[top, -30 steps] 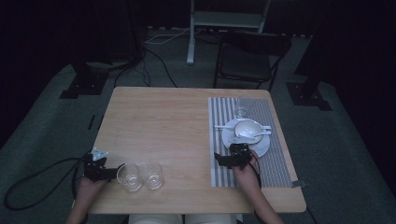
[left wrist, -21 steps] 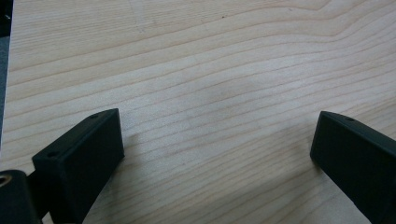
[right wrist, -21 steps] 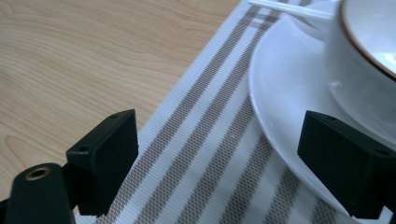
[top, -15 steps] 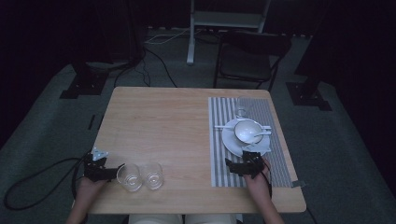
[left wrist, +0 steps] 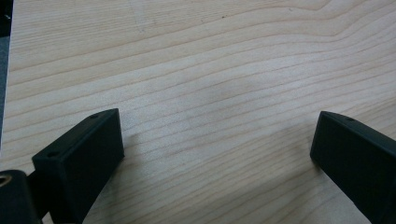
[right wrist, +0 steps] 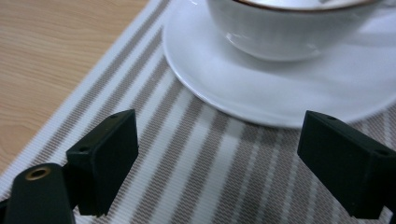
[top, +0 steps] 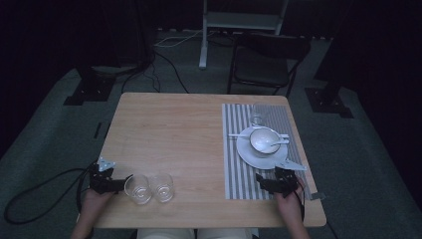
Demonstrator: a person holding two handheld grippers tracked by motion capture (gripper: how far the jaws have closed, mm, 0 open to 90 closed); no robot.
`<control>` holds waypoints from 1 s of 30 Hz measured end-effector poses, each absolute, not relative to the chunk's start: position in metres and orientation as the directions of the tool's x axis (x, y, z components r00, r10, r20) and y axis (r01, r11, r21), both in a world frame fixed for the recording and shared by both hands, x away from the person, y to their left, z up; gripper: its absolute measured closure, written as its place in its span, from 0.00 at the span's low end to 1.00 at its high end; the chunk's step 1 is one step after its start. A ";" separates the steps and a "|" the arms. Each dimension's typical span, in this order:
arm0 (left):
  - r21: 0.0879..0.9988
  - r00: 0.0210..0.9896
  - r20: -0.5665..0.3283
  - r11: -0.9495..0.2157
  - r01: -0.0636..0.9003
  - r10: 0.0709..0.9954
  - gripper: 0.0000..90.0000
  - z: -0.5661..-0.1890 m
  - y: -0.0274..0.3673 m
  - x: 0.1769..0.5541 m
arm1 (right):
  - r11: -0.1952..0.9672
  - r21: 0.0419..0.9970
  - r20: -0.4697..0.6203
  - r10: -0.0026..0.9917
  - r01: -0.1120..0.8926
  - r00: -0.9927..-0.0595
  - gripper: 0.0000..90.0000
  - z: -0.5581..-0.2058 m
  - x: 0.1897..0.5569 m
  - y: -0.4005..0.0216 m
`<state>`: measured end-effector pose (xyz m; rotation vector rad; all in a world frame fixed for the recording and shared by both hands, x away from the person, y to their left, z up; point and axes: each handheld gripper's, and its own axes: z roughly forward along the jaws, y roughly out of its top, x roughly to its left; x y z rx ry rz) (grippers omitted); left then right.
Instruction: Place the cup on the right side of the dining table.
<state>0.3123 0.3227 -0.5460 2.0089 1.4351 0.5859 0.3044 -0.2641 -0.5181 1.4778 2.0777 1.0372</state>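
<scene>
A white bowl (top: 262,139) with a spoon (top: 273,145) in it stands on a white plate (top: 249,155) on the striped placemat (top: 238,174) at the table's right. My right gripper (top: 262,180) is open near the mat's front edge, just short of the plate. In the right gripper view its jaws (right wrist: 219,140) stand wide over the mat, with the plate (right wrist: 289,98) and bowl (right wrist: 285,32) just ahead. Two clear glasses (top: 138,188) (top: 161,186) stand at the front left. My left gripper (top: 122,183) is open beside the nearer one, over bare wood (left wrist: 215,140).
A third glass (top: 258,115) stands at the far end of the placemat, and a long utensil (top: 236,135) lies across the plate behind the bowl. The wooden table (top: 169,129) ends close to both hands. A chair (top: 266,64) stands beyond the far edge.
My right gripper has drawn back from the plate toward the table's front edge and slightly right. The left gripper and the glasses have stayed put.
</scene>
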 end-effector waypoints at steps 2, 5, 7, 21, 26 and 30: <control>0.688 0.320 0.012 -0.240 0.685 0.947 0.03 -0.546 0.323 0.312 | 0.167 0.751 0.096 0.929 0.638 -0.356 0.13 -0.519 0.302 -0.270; 0.688 0.320 0.012 -0.240 0.685 0.947 0.03 -0.546 0.323 0.312 | 0.144 0.754 0.099 0.939 0.641 -0.328 0.13 -0.521 0.297 -0.280; 0.688 0.319 0.012 -0.240 0.685 0.948 0.03 -0.546 0.323 0.312 | 0.129 0.762 0.096 0.947 0.635 -0.307 0.13 -0.522 0.294 -0.287; 0.688 0.319 0.012 -0.239 0.685 0.948 0.03 -0.546 0.323 0.312 | 0.029 0.769 0.100 0.981 0.639 -0.164 0.13 -0.530 0.282 -0.339; 0.688 0.319 0.012 -0.239 0.685 0.948 0.03 -0.546 0.323 0.312 | 0.044 0.770 0.082 0.983 0.636 -0.167 0.13 -0.533 0.281 -0.348; 0.688 0.319 0.012 -0.240 0.685 0.948 0.03 -0.546 0.323 0.312 | 0.063 0.768 0.063 0.983 0.637 -0.174 0.13 -0.535 0.281 -0.354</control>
